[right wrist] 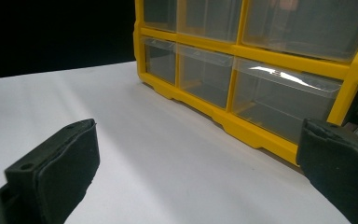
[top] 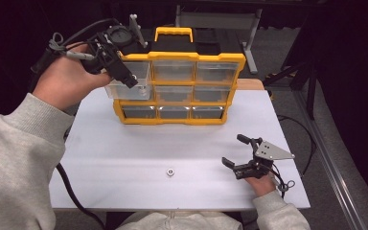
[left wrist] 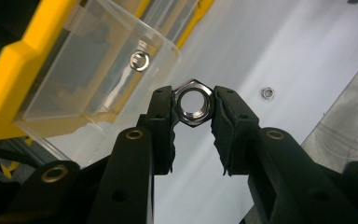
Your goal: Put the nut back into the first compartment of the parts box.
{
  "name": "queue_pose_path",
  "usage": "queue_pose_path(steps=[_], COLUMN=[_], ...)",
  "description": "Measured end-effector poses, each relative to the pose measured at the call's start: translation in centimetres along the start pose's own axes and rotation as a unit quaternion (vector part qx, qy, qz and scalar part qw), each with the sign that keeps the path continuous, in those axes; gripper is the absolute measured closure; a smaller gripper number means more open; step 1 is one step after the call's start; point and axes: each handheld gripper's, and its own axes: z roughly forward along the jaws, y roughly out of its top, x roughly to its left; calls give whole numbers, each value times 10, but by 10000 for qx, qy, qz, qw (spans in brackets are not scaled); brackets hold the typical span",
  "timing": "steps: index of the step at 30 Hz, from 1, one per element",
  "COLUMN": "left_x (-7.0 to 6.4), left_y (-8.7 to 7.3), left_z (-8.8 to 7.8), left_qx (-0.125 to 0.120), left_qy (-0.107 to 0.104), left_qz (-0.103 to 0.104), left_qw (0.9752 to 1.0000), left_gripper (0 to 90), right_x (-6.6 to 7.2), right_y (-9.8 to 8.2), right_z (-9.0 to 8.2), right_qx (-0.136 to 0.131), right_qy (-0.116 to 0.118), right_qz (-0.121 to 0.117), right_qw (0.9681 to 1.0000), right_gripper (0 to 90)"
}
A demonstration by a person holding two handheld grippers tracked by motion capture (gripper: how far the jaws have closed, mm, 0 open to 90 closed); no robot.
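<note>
My left gripper (top: 132, 81) hangs over a clear drawer (top: 124, 90) pulled out of the left column of the yellow organizer (top: 182, 57). In the left gripper view it (left wrist: 194, 88) is shut on a steel hex nut (left wrist: 194, 102), pinched by its flats between the two pads. Inside the clear drawer (left wrist: 98, 70) lies another nut (left wrist: 140, 60). A third nut (top: 170, 171) (left wrist: 267, 93) rests on the white table near the front. My right gripper (top: 235, 151) sits low at the front right, open with nothing between its jaws (right wrist: 198, 154).
The organizer (right wrist: 242, 70) stands at the back of the white table (top: 124, 153), its other clear drawers closed, with a yellow carry handle (top: 173, 33) on top. Dark floor and metal stands surround the table. A cable (top: 72, 191) hangs off the left front edge.
</note>
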Motion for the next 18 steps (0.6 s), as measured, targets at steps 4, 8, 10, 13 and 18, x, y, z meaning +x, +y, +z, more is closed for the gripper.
queue_pose_path(steps=[4, 8, 10, 13, 18], left_x=[12, 23, 28, 35, 47], left_y=[4, 9, 11, 14, 17], left_z=[-1, -1, 1, 6, 16], left_qx=[-82, -61, -20, 79, 141], left_qy=[-121, -140, -107, -23, 35], left_qz=[-190, -453, -501, -603, -905], left_qw=[9997, 9989, 9987, 9981, 9958], left_gripper=[692, 693, 693, 693, 693], right_x=[0, 0, 0, 0, 0], right_y=[0, 0, 0, 0, 0], right_z=[0, 0, 0, 0, 0], right_qx=[-17, 5, 15, 4, 2], right_qy=[5, 22, 16, 25, 41], right_qz=[23, 20, 14, 30, 30], right_qw=[10000, 10000, 10000, 10000, 10000], right_gripper=[0, 0, 0, 0, 0])
